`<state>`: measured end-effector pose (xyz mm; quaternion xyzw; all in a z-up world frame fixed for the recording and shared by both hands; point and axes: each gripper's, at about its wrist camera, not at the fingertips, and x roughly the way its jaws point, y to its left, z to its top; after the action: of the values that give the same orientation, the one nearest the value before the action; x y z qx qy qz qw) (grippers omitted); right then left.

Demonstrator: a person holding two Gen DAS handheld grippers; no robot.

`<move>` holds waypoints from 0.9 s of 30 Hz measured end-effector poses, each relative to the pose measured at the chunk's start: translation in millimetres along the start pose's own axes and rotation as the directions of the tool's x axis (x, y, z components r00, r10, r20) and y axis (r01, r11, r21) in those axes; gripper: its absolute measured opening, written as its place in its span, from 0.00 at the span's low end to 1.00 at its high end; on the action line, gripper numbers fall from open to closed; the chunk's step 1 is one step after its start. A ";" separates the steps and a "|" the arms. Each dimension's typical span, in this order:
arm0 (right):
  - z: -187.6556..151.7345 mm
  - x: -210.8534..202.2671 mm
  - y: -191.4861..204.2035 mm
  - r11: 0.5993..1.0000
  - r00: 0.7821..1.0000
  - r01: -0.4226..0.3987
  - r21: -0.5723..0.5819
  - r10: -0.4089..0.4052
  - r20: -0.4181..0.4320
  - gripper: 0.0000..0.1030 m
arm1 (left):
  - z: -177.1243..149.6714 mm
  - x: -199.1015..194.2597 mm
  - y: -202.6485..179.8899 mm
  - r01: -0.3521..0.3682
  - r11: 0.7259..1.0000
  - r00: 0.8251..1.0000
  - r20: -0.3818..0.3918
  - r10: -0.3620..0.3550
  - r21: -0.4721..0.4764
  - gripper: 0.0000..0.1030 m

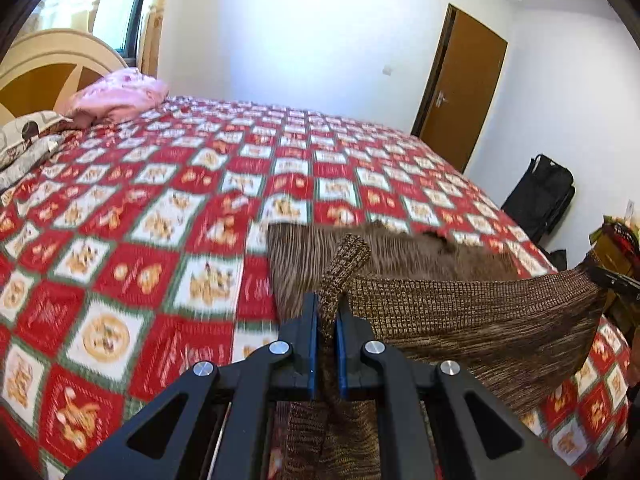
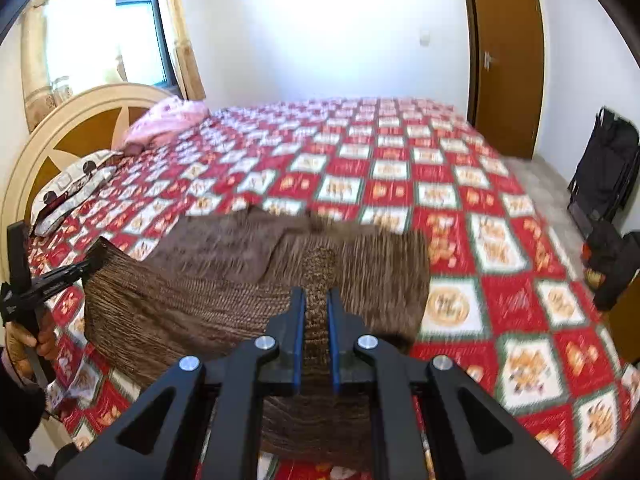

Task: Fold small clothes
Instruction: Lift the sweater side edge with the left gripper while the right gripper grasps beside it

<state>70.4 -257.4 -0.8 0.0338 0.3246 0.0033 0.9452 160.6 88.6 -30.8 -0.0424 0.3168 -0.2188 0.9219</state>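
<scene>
The garment (image 1: 460, 312) is brown knit. The bedspread (image 1: 160, 208) shows red and white squares with orange figures and green borders. The pillow (image 2: 168, 120) is pink, the door (image 2: 508, 56) brown.

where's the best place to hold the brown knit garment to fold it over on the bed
By its two near corners, coming from the near bed edge, as now: the left gripper and right gripper each pinch a bunched corner of the brown knit garment. The lifted hem spans between them while the far part lies flat on the checked bedspread, so it could carry forward evenly.
</scene>
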 end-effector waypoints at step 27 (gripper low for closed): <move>49.7 110.7 -25.8 0.957 0.957 0.291 -0.006 -0.291 0.020 0.12 | 71.6 120.7 2.7 -0.124 0.992 0.992 -0.037 0.123 -0.031 0.07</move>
<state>187.8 -283.0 -31.3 -0.0184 0.3169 -0.1347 0.9387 289.6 34.7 -42.7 -0.0341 0.3384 -0.1569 0.9272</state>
